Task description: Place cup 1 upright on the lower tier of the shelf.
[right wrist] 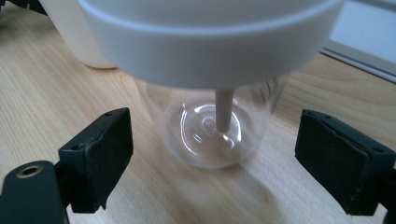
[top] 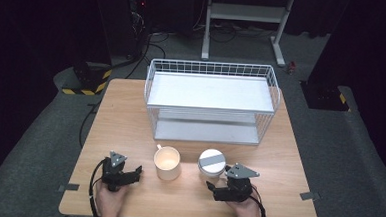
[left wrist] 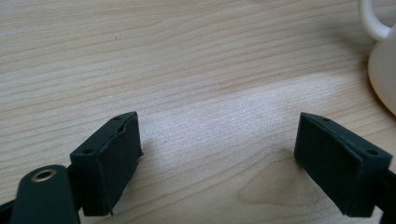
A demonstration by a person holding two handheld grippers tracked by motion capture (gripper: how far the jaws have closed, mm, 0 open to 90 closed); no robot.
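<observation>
My hands came in at the near edge of the table, one on each gripper. My left gripper rested on the wood at the near left, and its jaws stood wide apart with nothing between them; in the left gripper view the left gripper had only bare wood grain in its gap, and the mug showed at the far right edge, apart from the jaws.

My right gripper lay at the near right, its grey plate on top. Its jaws were also spread wide. In the right gripper view the right gripper faced the jar, a clear tumbler with a broad white lid and a pale stem running down inside it. The jar stood between the lines of the two jaws but just beyond their tips, and neither pad touched it.

From above, the jar sat just past my right gripper, its lid white with a grey band across it. The mug, cream with its handle turned to the far left, stood just beside the jar on its left, between my two grippers.

Farther back stood the white wire rack, two shelves high. Beyond the table's far edge lay a dark floor with cables and a metal stand.
</observation>
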